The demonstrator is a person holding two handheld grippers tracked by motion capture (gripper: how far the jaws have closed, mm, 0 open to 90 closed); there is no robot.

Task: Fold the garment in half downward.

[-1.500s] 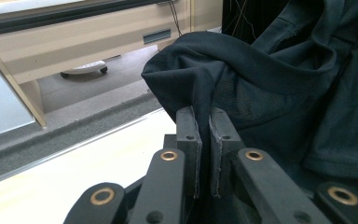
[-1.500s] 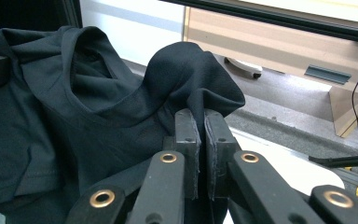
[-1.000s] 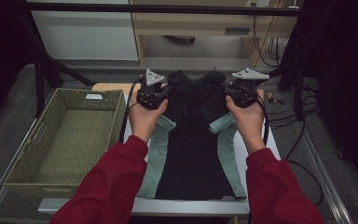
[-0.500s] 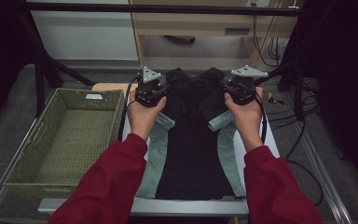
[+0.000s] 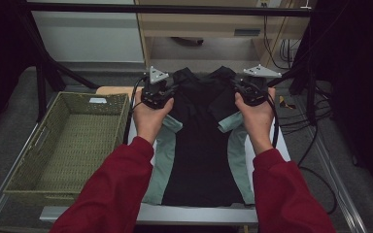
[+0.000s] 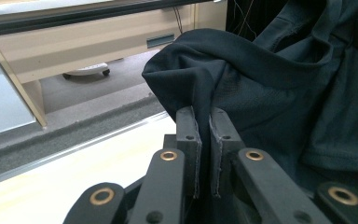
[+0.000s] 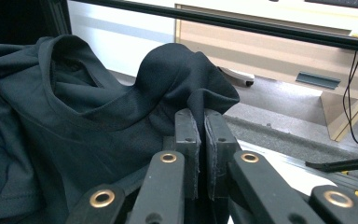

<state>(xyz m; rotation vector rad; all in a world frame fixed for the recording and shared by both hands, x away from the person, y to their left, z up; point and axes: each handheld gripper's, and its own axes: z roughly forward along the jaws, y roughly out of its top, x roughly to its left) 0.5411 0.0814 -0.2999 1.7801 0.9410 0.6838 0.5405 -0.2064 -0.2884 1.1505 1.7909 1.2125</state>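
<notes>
L gripper [image 5: 162, 89] jaws nearly closed, pinching a fold of the black shirt [image 5: 199, 145] at its far-left shoulder; the left gripper view shows fabric bunched up betw the pads [image 6: 188, 126]. R gripper [image 5: 243, 87] same: jaws narrow, clamped on the far-right shoulder fold, cloth humped above the pads [image 7: 186, 123]. Shirt lies flat on the white table [image 5: 199, 213], collar end away from the person, pale green side panels and sleeves folded inward. Far end lifted slightly off the surface by both grips. Woven basket [image 5: 29, 179] sits just left of table, apart from shirt.
</notes>
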